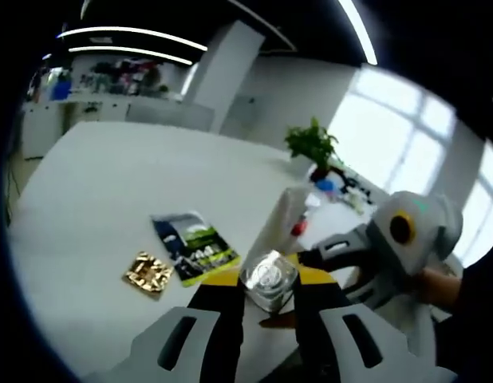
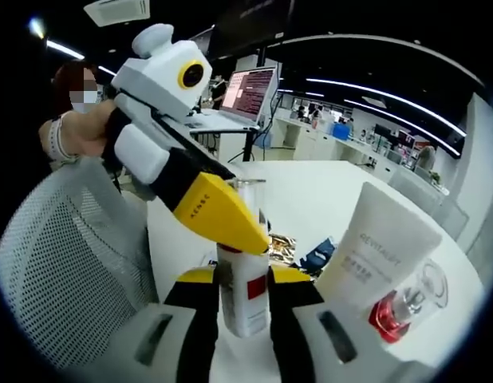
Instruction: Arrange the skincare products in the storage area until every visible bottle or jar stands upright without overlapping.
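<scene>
Yellow-tipped jaws of the left gripper (image 1: 268, 297) sit close on either side of a clear faceted bottle cap (image 1: 269, 278) in left gripper view; they look clenched on it, though contact on the right side is hard to confirm. Right gripper (image 1: 310, 257) comes in from the right in that view, its yellow tip just beside the same cap, w/ a person's hand (image 1: 439, 284) behind its white body. Past the cap stands a white tube (image 1: 280, 225), a bit of red (image 1: 299, 229) showing beside it. On the white table (image 1: 95, 183): a dark blue-green sachet (image 1: 191, 246) lying flat, and a gold foil packet (image 1: 148, 273) just beside it, apart from the bottles. A potted plant (image 1: 312, 149) sits far back near the windows.

Right gripper view: own jaws of the right gripper (image 2: 245, 299) are clamped around a white bottle w/ red label (image 2: 244, 299), which stands upright betw. them. Left gripper (image 2: 258, 235) reaches in from the left, yellow tip at the top of that bottle, held by a hand (image 2: 79, 132) w/ a wristband; grey mesh sleeve (image 2: 71, 255) below it. To the right, a white tube (image 2: 380, 251) stands on its cap end, leaning slightly, touching or just in front of a small clear bottle w/ red liquid (image 2: 400, 309). Gold packet (image 2: 282, 246) and sachet (image 2: 318, 257) lie on the table behind. Laptop (image 2: 248, 92) open at the back.
</scene>
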Tool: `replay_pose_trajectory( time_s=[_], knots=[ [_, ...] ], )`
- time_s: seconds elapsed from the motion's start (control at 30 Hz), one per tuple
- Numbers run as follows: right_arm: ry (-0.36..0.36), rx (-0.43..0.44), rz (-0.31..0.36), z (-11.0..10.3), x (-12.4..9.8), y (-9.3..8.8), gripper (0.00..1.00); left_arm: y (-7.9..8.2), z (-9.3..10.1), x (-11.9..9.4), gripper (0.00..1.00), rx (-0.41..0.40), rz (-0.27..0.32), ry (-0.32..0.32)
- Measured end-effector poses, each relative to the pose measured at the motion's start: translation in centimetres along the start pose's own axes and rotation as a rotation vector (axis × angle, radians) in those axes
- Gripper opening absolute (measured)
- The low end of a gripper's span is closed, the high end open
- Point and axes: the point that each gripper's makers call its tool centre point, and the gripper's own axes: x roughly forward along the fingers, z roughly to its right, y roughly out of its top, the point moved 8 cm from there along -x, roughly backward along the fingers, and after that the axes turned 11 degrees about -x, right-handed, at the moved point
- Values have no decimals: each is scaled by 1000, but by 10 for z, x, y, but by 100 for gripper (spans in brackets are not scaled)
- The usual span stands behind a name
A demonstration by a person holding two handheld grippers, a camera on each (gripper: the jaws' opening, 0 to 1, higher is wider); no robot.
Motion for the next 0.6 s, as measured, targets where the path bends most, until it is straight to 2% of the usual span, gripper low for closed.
replay_pose_trajectory(
  time_s=[0.03, 0.1, 0.27, 0.37, 0.6],
  knots=[
    [1, -1, 3, 0, 0, 0, 27, 1, -6, 0, 19, 64, -17, 46],
    [-1, -7, 2, 0, 0, 1, 29, 2, -13, 1, 19, 122, -49, 72],
    [-2, -3, 1, 1, 0, 1, 27, 0, -20, 5, 19, 154, -89, 53],
    [-2, -4, -8, 1, 0, -1, 28, -3, -26, 12, 19, 205, -168, 55],
    [-12, -14, -16, 1, 0, -2, 30, 1, -31, 27, 19, 338, -240, 50]
  ],
)
